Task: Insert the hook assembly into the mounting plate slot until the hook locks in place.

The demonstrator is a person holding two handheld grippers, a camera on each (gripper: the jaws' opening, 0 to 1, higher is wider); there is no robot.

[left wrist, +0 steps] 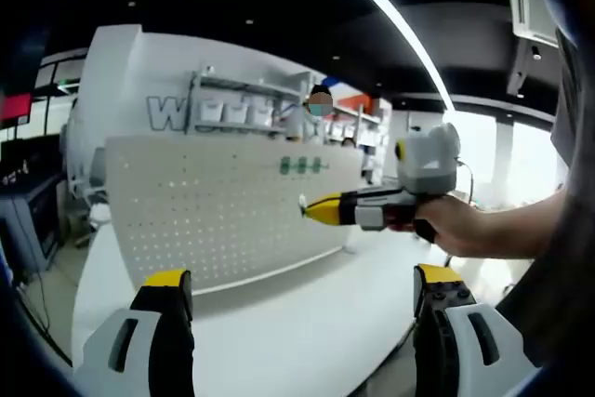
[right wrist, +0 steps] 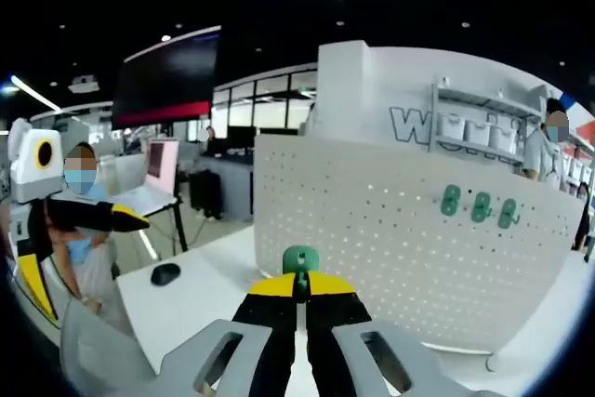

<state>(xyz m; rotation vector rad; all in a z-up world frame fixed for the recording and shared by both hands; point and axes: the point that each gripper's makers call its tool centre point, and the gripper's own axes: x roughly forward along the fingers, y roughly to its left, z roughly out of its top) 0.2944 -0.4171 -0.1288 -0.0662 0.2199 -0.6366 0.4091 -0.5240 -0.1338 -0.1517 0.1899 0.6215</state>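
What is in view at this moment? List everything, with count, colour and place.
Pegboard: one, white, upright on the table.
Mounted hooks: three, green, in a row on the pegboard's upper part.
Held hook: one, green, between the right gripper's tips.
Table: one, white, under the pegboard.
Mouse: one, black, on a table at left in the right gripper view.
Left gripper: open, holding nothing.
Right gripper: shut on the held hook.
Hand: one, holding the right gripper.

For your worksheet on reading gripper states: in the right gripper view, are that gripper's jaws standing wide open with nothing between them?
No: the right gripper has its jaws closed together on a green hook.
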